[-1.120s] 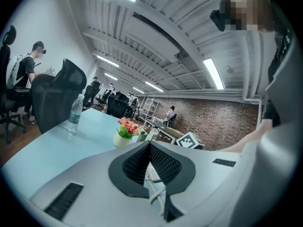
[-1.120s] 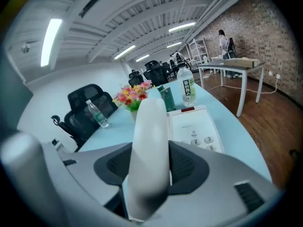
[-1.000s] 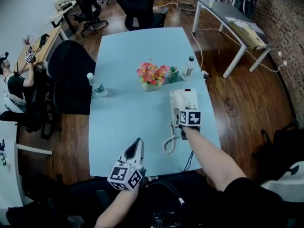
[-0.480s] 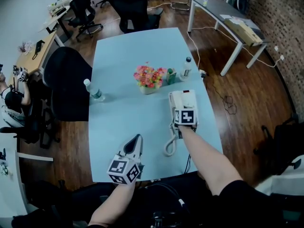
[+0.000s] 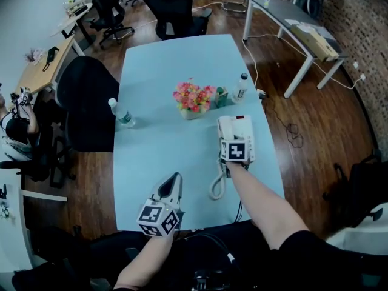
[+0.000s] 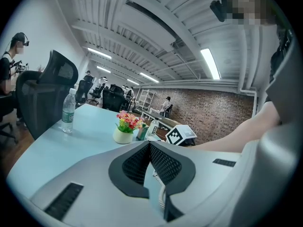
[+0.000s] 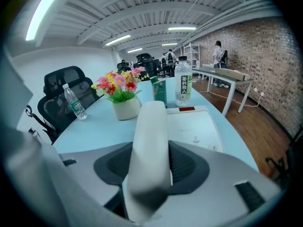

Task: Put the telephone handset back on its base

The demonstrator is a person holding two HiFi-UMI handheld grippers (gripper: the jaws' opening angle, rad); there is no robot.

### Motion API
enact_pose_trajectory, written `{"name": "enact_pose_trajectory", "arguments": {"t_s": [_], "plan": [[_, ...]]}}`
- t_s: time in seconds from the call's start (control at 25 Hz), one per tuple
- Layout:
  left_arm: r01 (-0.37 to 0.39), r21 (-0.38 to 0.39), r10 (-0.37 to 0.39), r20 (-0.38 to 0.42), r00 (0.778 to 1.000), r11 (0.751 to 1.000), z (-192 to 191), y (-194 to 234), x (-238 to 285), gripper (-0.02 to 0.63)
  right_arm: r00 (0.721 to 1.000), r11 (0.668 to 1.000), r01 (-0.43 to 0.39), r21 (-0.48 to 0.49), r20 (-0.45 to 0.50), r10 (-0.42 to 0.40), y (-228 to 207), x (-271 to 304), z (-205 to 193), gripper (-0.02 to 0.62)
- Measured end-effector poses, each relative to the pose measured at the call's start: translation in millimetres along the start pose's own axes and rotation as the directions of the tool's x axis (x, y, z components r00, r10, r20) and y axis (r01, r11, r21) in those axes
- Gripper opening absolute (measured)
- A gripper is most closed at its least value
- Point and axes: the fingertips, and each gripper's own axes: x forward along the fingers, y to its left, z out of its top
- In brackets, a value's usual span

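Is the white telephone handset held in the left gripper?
No, the white telephone handset sits clamped in the right gripper.

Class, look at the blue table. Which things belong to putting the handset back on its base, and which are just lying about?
Belong to the job:
- handset, clamped in the right gripper
- telephone base
- coiled cord

Just lying about:
- flower pot
- water bottle at the left
- second bottle and green carton beside the flowers
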Motion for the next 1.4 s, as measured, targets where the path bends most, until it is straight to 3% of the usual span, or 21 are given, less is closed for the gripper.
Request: {"name": "enact_pose_trajectory", "arguments": {"t_s": [0.44,0.56,0.68,1.0,1.12,1.24,1.4], "plan": [[-0.02,-0.007,0.02,-0.005,1.0,1.0,-4,3,-7,-0.005,0.999,0.998,0.023,-0.05,-0.029,-0.024,-3,10,-9,0.258],[-0.027,-0.011,0.026,-0.011,1.0,1.0,-6,3,-9,-0.004,0.998,0.998,0.009,-0.061,-0.055,-0.012,0,9,-12,0.359],[-0.019,-0.013,0.019,-0.009,1.0,1.0,-7,-2,-8,-0.005,0.998,0.998,-0.001,-0.07,-0.07,-0.004,0,5,-18,0.36],[0.014,0.004,-0.014,0.019,1.0,1.0,0,-14,-14,-0.004,1.0,0.998,-0.015,-0.067,0.004,0.015,4,-27,-3,0.359],[0.037,0.018,-0.037,0.013,0.999,0.999,-6,-16,-19,-0.005,0.998,0.997,-0.025,-0.077,0.052,0.029,12,-49,1,0.279],[0.057,0.018,-0.057,0.014,0.998,0.998,-10,-13,-29,-0.003,0.996,0.994,-0.013,-0.111,0.088,0.022,19,-71,2,0.02],[0.061,0.017,-0.061,0.011,0.998,0.998,-18,-12,-55,-0.004,0.996,0.995,-0.023,-0.095,0.08,0.031,27,-91,-14,0.012]]}}
